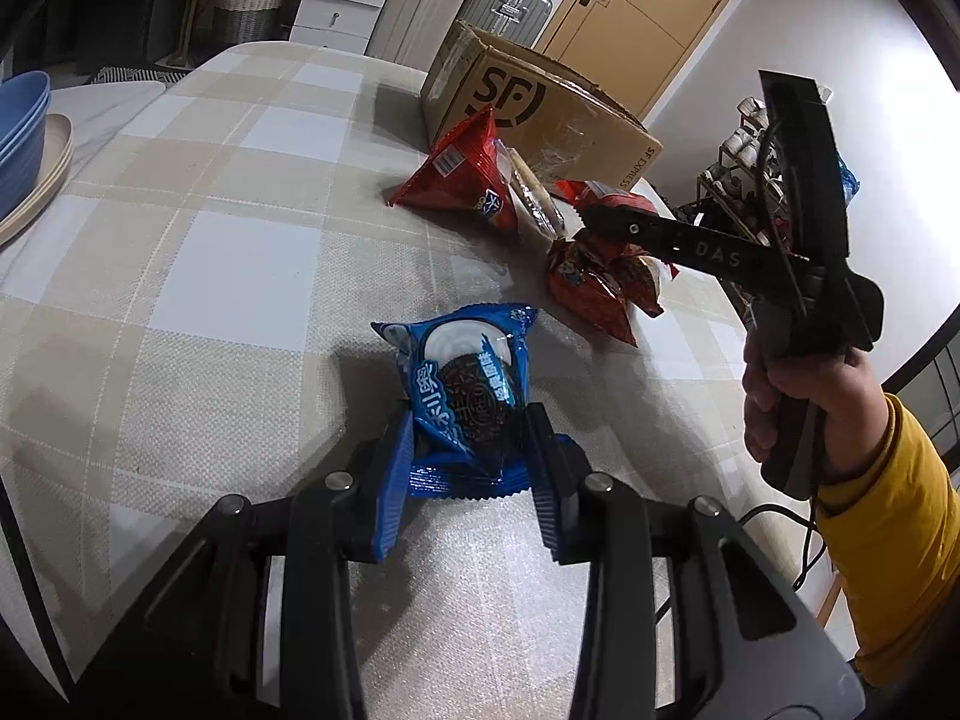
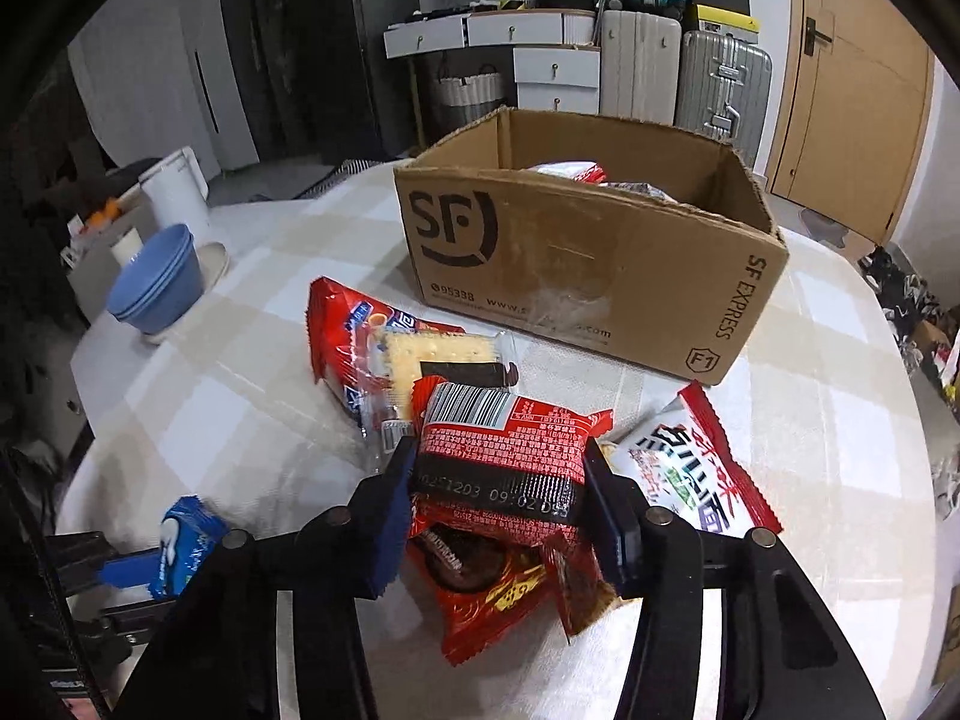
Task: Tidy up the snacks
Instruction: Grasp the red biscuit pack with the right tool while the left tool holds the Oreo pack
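My left gripper is shut on a blue cookie packet just above the checked tablecloth. That packet also shows at the lower left of the right wrist view. My right gripper has both pads pressed on the sides of a red barcode packet, which lies on top of a pile of snacks. Under it is another red packet picturing a dark cookie. A clear cracker packet, a red bag and a white-and-red packet lie around it. The open cardboard box stands behind, with some packets inside.
Stacked blue bowls on plates and a white kettle stand at the table's left side. A hand in a yellow sleeve holds the right gripper near the table's right edge. Suitcases and drawers stand beyond the table.
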### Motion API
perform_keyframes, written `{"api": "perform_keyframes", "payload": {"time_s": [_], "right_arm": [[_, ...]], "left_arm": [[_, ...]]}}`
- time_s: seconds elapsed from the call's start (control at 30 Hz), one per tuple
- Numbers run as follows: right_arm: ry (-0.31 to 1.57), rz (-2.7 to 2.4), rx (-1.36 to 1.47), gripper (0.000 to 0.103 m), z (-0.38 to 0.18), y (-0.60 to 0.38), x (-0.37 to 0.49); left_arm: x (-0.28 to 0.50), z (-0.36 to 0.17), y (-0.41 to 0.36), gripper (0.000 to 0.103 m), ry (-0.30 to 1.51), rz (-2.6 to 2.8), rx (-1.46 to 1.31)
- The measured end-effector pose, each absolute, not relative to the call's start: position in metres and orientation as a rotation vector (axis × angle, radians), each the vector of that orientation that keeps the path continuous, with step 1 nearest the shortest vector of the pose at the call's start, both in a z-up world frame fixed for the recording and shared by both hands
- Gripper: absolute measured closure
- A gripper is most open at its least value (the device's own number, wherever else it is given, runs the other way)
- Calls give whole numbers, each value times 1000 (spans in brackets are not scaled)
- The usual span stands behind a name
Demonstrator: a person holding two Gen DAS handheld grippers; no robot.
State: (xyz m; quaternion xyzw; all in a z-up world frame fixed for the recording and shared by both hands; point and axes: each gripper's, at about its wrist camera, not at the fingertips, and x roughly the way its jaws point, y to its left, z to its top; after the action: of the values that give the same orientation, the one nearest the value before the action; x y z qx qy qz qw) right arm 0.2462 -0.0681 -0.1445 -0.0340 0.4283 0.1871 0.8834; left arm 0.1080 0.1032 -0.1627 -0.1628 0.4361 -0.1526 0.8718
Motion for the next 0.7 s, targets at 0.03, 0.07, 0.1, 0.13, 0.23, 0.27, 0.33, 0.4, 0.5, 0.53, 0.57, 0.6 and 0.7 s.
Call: {"api": "perform_keyframes", "payload": {"time_s": [0.03, 0.07, 0.1, 0.13, 0.23, 0.27, 0.33, 0.4, 0.5, 0.53, 0.57, 0.6, 0.7], "right_arm": [[888, 393, -69, 51, -143, -69, 244], [885, 393, -68, 51, -144, -67, 243], [882, 397, -61, 51, -142, -69, 240], [880, 404, -54, 51, -141, -70, 238], [867, 417, -30, 51, -136, -75, 230], [863, 421, -23, 51, -136, -76, 227], [848, 436, -5, 51, -130, -81, 218], [831, 456, 20, 51, -125, -86, 206], [801, 480, 61, 51, -117, -94, 184], [788, 501, 94, 51, -114, -99, 174], [777, 511, 117, 51, -112, -102, 167], [772, 515, 133, 51, -111, -105, 158], [750, 522, 182, 51, -109, -116, 132]], "left_arm": [[107, -162, 103, 71, 911, -319, -339], [107, -162, 102, 71, 911, -319, -338], [106, -161, 102, 71, 911, -319, -337], [106, -161, 101, 71, 910, -318, -336], [103, -158, 101, 71, 908, -313, -335], [102, -157, 100, 71, 906, -311, -333], [101, -155, 99, 71, 903, -310, -329], [99, -152, 97, 71, 899, -309, -325], [94, -147, 95, 71, 891, -308, -320], [93, -145, 94, 71, 888, -309, -315], [92, -144, 93, 71, 886, -309, -313], [91, -142, 91, 71, 883, -310, -311], [86, -137, 87, 71, 878, -315, -300]]}}
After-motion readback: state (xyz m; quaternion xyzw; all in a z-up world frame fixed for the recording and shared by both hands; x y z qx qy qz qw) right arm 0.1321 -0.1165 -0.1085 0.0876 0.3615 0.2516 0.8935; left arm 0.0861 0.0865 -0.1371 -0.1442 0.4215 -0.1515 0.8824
